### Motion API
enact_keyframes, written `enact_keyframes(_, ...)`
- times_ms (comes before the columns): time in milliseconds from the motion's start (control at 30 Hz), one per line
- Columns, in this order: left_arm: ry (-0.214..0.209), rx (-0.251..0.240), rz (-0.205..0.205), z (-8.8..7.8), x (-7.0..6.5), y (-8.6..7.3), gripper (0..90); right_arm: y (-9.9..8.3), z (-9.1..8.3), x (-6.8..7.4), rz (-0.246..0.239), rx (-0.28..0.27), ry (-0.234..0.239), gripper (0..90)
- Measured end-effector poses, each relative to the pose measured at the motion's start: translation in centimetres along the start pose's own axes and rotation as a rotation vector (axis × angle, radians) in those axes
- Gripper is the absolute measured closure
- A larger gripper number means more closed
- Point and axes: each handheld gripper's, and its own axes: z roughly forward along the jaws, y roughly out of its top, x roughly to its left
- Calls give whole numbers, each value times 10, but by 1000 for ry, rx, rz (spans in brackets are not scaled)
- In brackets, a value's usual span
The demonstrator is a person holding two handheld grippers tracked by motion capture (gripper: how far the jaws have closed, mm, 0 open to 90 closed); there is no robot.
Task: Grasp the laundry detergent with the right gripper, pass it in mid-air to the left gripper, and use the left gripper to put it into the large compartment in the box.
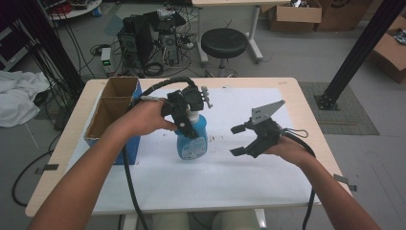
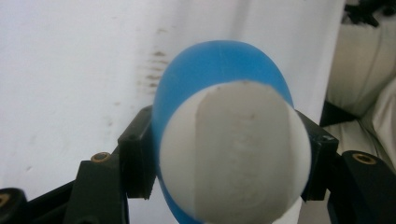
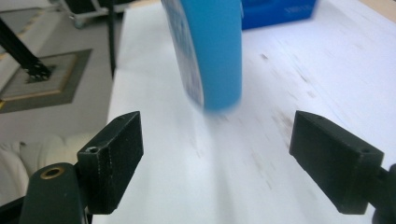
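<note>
A blue spray bottle [image 1: 194, 140] with a white cap is held slightly tilted over the white sheet [image 1: 239, 182] near the table's middle. My left gripper [image 1: 186, 120] is shut on its upper part, just below the cap. In the left gripper view the white cap and blue body [image 2: 233, 154] sit between the two black jaws. My right gripper [image 1: 237, 140] stands open to the right of the bottle, apart from it. The right gripper view shows the bottle's lower body [image 3: 212, 51] ahead of that gripper [image 3: 217, 154]. I cannot tell whether the base touches the sheet.
An open cardboard box with a blue side [image 1: 112, 112] stands at the table's left edge, close to my left forearm. The sheet carries faint brown smudges [image 1: 220, 139]. Beyond the table are a black stool [image 1: 224, 43], computers and cables; a black post [image 1: 354, 57] rises at the right.
</note>
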Motion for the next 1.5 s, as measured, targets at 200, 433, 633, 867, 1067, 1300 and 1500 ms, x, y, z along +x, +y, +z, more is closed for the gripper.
enact_keyframes(200,54,14,-170,-26,15,-1,377,-9,-43,-11,42,77,-98,173)
enact_keyframes(433,141,-5,-423,-60,38,-7,377,-8,-76,-22,59,184,-202,164)
enact_keyframes(633,245,-13,-585,-92,55,-13,377,-2,-86,-29,61,325,-243,171)
enact_keyframes(867,337,-4,-765,-122,70,-22,376,8,-97,-37,22,422,-273,175)
enact_keyframes(1067,368,16,-893,-143,81,-39,377,10,-100,-41,11,459,-289,175)
enact_keyframes(1300,402,5,-1031,-161,86,-64,377,8,-103,-44,11,460,-295,171)
enact_keyframes(1500,454,-7,-1145,-168,87,-90,377,5,-104,-46,6,462,-298,170)
